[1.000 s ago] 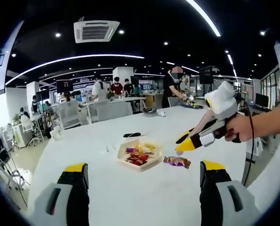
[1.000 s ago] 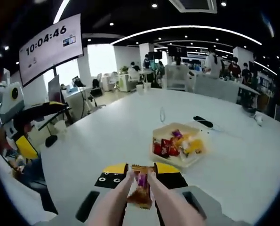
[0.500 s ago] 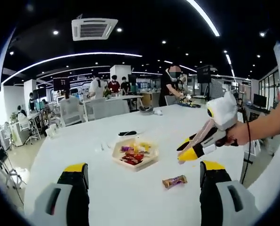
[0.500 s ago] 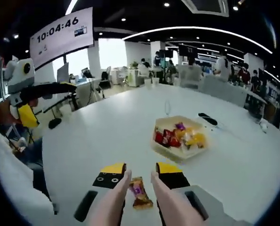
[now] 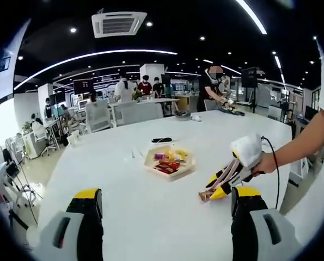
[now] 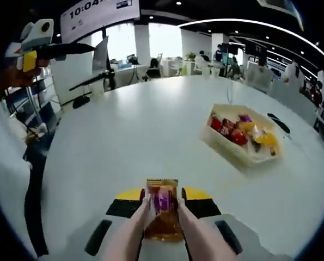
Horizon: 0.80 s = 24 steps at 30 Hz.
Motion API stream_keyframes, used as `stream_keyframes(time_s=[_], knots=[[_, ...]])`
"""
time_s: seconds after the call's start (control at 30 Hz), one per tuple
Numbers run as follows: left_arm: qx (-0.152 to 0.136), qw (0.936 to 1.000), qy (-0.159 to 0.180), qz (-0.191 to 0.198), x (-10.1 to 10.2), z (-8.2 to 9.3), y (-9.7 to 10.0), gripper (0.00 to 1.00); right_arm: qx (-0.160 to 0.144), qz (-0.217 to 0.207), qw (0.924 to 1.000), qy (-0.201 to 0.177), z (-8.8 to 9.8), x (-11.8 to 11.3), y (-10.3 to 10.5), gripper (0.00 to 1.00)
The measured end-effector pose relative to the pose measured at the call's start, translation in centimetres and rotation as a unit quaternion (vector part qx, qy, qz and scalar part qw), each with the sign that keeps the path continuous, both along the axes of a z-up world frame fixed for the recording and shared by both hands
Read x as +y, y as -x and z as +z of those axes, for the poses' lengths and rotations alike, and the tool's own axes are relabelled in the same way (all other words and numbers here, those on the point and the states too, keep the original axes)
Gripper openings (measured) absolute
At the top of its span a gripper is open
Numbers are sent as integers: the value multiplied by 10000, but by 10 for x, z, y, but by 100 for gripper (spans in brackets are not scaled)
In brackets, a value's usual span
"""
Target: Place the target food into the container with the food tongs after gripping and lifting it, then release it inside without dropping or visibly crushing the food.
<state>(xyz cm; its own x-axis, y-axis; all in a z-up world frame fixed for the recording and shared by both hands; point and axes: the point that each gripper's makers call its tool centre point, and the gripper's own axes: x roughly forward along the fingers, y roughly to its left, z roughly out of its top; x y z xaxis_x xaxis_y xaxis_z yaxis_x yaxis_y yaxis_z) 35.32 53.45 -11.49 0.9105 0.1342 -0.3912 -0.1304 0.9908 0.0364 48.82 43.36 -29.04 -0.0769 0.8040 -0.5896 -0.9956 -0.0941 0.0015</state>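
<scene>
The right hand-held gripper (image 6: pixel 162 209) worked a pair of pale food tongs (image 6: pixel 190 231), whose tips flanked a wrapped snack bar (image 6: pixel 162 215) low against the white bench (image 6: pixel 123 141). The tong arms pressed against both sides of the wrapper, so the snack appeared gripped, though whether it had left the bench could not be told. In the left gripper view the same gripper (image 5: pixel 219 187) sat at the bench surface with the snack (image 5: pixel 205 194) at its tips, a hand (image 5: pixel 265 162) behind it.

The container (image 6: pixel 243 140), an angular pale tray already holding red, yellow and purple wrapped sweets, stood well apart, further along the bench. Done well, the step probably called for a light, even squeeze, a straight lift clear of the bench, and a steady carry over the tray rim before letting go low inside. Too hard a squeeze could crumple the wrapper; too soft and the bar might slip.

The left hand-held gripper (image 5: pixel 164 204) hung released above the bench, its yellow-tipped jaws wide apart and holding nothing.

The bench was broad, smooth, white and rounded, with a dark flat object (image 5: pixel 162 140) beyond the tray. Around it lay an open-plan office with ceiling light strips, desks, chairs and several people (image 5: pixel 145 87).
</scene>
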Motion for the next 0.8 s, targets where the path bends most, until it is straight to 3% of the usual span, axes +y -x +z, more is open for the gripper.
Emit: stream_keyframes(time_s=[0.03, 0.07, 0.17, 0.23, 0.3, 0.5, 0.57, 0.63, 0.8], knots=[[5, 10000, -21, 28, 1, 0, 1, 99, 137, -127, 9996, 190, -3, -4, -3, 21], [19, 10000, -27, 60, 2, 0, 2, 99, 332, -566, 9973, 327, -4, -7, -10, 19], [39, 10000, -39, 78, 2, -1, 2, 99, -28, -206, 9994, 285, -2, -4, -5, 17], [53, 10000, -43, 57, 0, -1, 0, 99, -78, -201, 9992, 340, -1, -3, -4, 17], [7, 10000, -38, 19, -2, 1, -3, 99, 57, -252, 9989, 391, 0, -3, -2, 18], [-78, 9999, -44, -53, -5, 5, -8, 99, 48, -309, 9987, 411, 4, -6, -3, 18], [-135, 9999, -60, -89, -7, 7, -10, 99, 353, -426, 9974, 463, 7, -10, 1, 19], [-210, 9995, -31, -234, -12, 8, -15, 99, 322, -874, 9954, 241, 31, -22, -15, 19], [-353, 9983, 39, -458, -20, 10, -26, 99, 312, -1243, 9918, 11, 58, -38, -24, 19]])
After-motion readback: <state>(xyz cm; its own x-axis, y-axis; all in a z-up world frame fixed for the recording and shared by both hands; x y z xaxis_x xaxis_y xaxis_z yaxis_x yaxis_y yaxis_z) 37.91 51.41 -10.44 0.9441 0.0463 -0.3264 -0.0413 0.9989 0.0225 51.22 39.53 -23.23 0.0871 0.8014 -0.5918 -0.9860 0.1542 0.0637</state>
